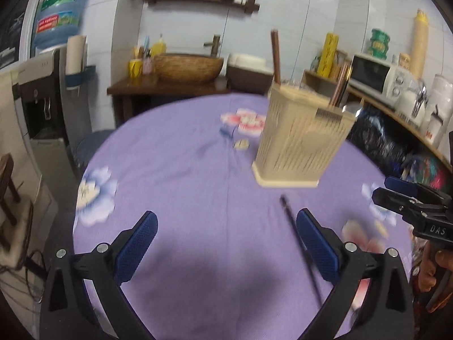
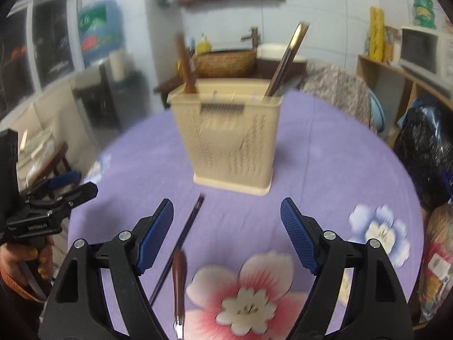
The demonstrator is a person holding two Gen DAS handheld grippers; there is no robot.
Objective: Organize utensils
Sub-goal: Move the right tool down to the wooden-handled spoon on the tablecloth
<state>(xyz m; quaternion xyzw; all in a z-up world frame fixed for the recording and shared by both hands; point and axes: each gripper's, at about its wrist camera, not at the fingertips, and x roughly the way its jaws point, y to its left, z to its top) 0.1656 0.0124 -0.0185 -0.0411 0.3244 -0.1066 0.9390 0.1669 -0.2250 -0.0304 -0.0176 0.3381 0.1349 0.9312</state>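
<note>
Left gripper (image 1: 226, 236) jaws apart, empty; right gripper (image 2: 226, 233) same. Chopstick (image 2: 181, 238), brown-handled utensil (image 2: 179, 277) on purple tablecloth (image 2: 311, 155) near beige utensil holder (image 2: 229, 141).

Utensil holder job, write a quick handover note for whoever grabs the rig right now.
Left tongs: open, empty.
Right tongs: open, empty.
Beige utensil holder stands upright on the purple tablecloth.
Done: a brown-handled utensil and chopsticks already stand in it.
Left: a dark chopstick and a brown-handled utensil lie on the cloth in front of the holder.
</note>
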